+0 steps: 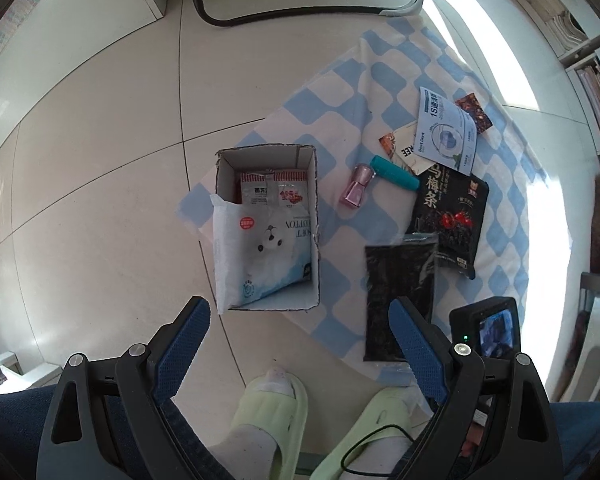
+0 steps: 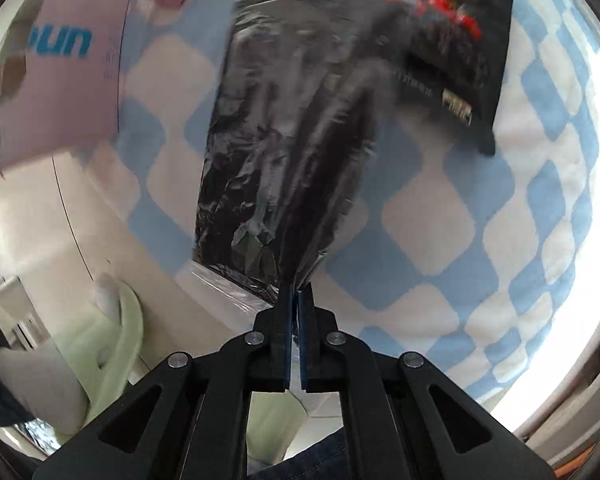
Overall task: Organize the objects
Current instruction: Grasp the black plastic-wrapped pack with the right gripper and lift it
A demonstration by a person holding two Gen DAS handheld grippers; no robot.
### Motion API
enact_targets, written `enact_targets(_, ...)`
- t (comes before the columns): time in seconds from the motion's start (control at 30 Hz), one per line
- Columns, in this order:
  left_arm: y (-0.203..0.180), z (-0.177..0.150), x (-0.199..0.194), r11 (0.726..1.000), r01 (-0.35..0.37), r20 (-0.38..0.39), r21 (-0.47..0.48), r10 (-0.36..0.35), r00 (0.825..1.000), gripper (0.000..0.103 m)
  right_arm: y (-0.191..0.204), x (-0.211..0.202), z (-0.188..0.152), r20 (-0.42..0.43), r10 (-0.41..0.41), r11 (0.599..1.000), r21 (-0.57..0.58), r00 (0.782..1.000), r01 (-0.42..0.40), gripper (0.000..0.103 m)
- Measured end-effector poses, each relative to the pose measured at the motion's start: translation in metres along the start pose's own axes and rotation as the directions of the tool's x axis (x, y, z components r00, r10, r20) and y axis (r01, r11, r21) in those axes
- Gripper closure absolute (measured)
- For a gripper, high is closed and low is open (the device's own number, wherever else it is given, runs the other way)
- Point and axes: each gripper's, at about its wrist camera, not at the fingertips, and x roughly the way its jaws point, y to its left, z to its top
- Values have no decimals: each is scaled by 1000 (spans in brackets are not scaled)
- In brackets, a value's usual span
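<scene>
Right claw (image 2: pixel 299 288) clamped tight on the near edge of a clear bag of dark stuff (image 2: pixel 292 128), film bunched up between the blue pads. No earlier view, so just the state: jaws nearly touching, bag pinched. The bag hangs from the pinch over the blue-and-white checked cloth (image 2: pixel 440 216) spread on the tile floor; right view is blurred.

Left claw (image 1: pixel 302 344) wide open, nothing between the blue pads, hovering over the floor at the cloth's near corner.

From the left view:
- Cardboard box (image 1: pixel 314 184) on the cloth's left corner, open top. Inside: white cotton-pad pack (image 1: pixel 268 252) with a seal picture, two small red-and-white sachets (image 1: pixel 272 190) at its 12 o'clock.
- Pink nail-polish bottle (image 1: pixel 358 186) lying at the box's 3 o'clock, teal tube (image 1: pixel 394 171) just beside it.
- Black plum-strip snack pouch (image 1: pixel 450 216) at the tube's 4 o'clock, the dark bag's far end touching or overlapping its lower left corner.
- White-blue leaflet pack (image 1: pixel 446 130) at the pouch's 12 o'clock, over a couple of other small packets.

Person's feet in pale green slippers (image 1: pixel 272 408) at the bottom edge, near the cloth.
</scene>
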Motion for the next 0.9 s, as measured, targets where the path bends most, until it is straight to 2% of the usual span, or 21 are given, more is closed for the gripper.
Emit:
enact_targets(0.07, -1, -2, -1, 1000, 2, -1, 6, -2, 1000, 12, -14, 8, -7, -24, 15, 997, 76, 1000, -13, 99)
enact_targets(0.1, -1, -2, -1, 1000, 4, -1, 7, -4, 1000, 12, -24, 8, -8, -9, 51, 989, 139, 999, -49, 91)
enact_targets(0.17, 1, -2, -1, 1000, 9, -3, 3, -9, 1000, 12, -42, 3, -10, 68, 148, 954, 255, 987, -160, 51)
enact_targets(0.2, 1, -2, -2, 1000, 10, -4, -3, -10, 1000, 12, -46, 0, -9, 106, 170, 936, 294, 980, -194, 4)
enact_targets(0.27, 5, -1, -2, 1000, 8, -7, -12, -8, 1000, 12, -47, -6, -2, 157, 154, 927, 320, 976, -198, 0)
enact_targets(0.33, 9, 0, -1, 1000, 0, -12, -25, 0, 1000, 12, -34, -7, 10, 170, 117, 950, 268, 979, -160, 0)
enact_targets(0.43, 18, 0, 2, 999, -5, -32, -52, 4, 999, 12, 4, 9, 30, 112, 29, 995, 91, 993, -40, 0)
enact_targets(0.53, 29, 3, 4, 997, -12, -50, -75, 8, 999, 12, 42, 34, 44, 72, -85, 992, -87, 994, 91, 0)
enact_targets(0.63, 37, 6, 8, 996, -30, -65, -88, 24, 998, 12, 56, 50, 53, 88, -172, 979, -99, 981, 180, 0)
enact_targets(0.67, 38, 7, 10, 995, -34, -69, -92, 27, 997, 12, 55, 52, 55, 88, -182, 978, -82, 979, 189, 0)
enact_targets(0.77, 42, 9, 17, 994, -41, -88, -100, 32, 996, 12, 44, 57, 59, 67, -115, 993, 0, 991, 115, 0)
enact_targets(0.87, 42, 11, 24, 994, -21, -106, -110, 9, 994, 12, 43, 59, 65, 34, -118, 992, -44, 992, 119, 0)
enact_targets(0.9, 42, 12, 25, 994, -11, -107, -110, -1, 994, 12, 43, 57, 64, 39, -138, 988, -58, 990, 140, 7)
